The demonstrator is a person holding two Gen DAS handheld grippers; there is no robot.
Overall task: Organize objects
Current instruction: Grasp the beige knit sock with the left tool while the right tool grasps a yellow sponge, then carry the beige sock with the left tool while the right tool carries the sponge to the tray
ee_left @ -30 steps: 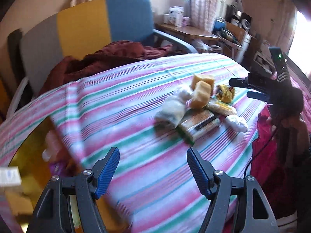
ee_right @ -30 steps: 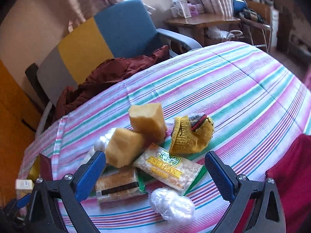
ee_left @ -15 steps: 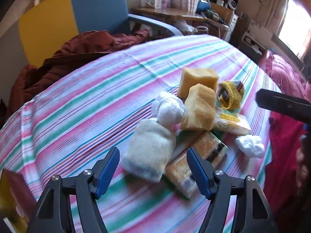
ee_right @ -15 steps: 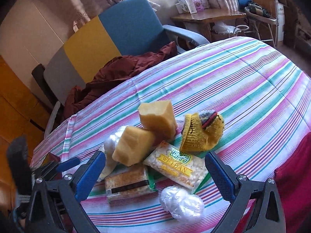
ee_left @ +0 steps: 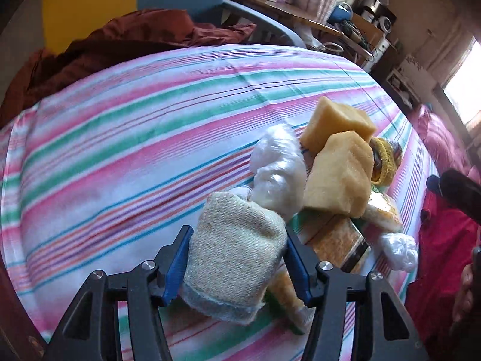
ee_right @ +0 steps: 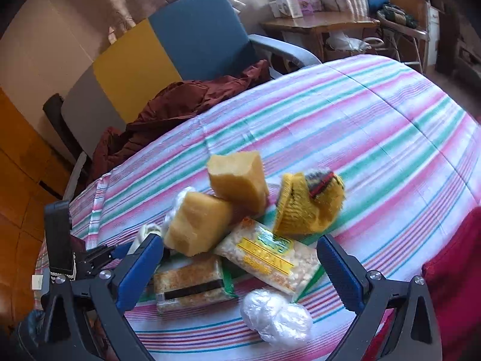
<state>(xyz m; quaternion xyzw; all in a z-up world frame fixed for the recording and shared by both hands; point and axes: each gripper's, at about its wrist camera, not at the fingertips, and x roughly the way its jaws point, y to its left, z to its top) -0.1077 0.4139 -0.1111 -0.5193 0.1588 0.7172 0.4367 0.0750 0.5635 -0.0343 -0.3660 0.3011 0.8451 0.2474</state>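
Striped cloth [ee_right: 360, 126] in pink, green and white covers the table, with a blue-and-yellow chair [ee_right: 168, 57] and a heap of maroon fabric [ee_right: 180, 102] behind it. Near the cloth's front edge the items to be sorted lie in one tight pile.

Largest are two yellow sponge blocks [ee_right: 237, 177], one leaning on the other — light and squashy by the look of them, best taken across their flat faces. Beside them sits a yellow knit piece [ee_right: 306, 204], limp, so any pinch of its rim should do. Two flat snack packets [ee_right: 270, 261] lie under the sponges; their film looks slick, and a grip on the edge seam seems safer than across the middle. A crumpled clear bag [ee_right: 276, 319] lies nearest the right gripper [ee_right: 240, 276], whose jaws stand wide apart above the pile, touching nothing.

The left gripper [ee_left: 237, 258] has its fingers either side of a beige knit roll [ee_left: 234, 255], pads against its flanks — whether it is truly squeezed or only bracketed I cannot tell. The roll looks soft and light, and would likely sag if held by one end.

A second clear bag [ee_left: 276, 168] presses against the roll. Packet undersides, the roll's far end and the knit piece's inside are hidden; the packet print is hard to read.
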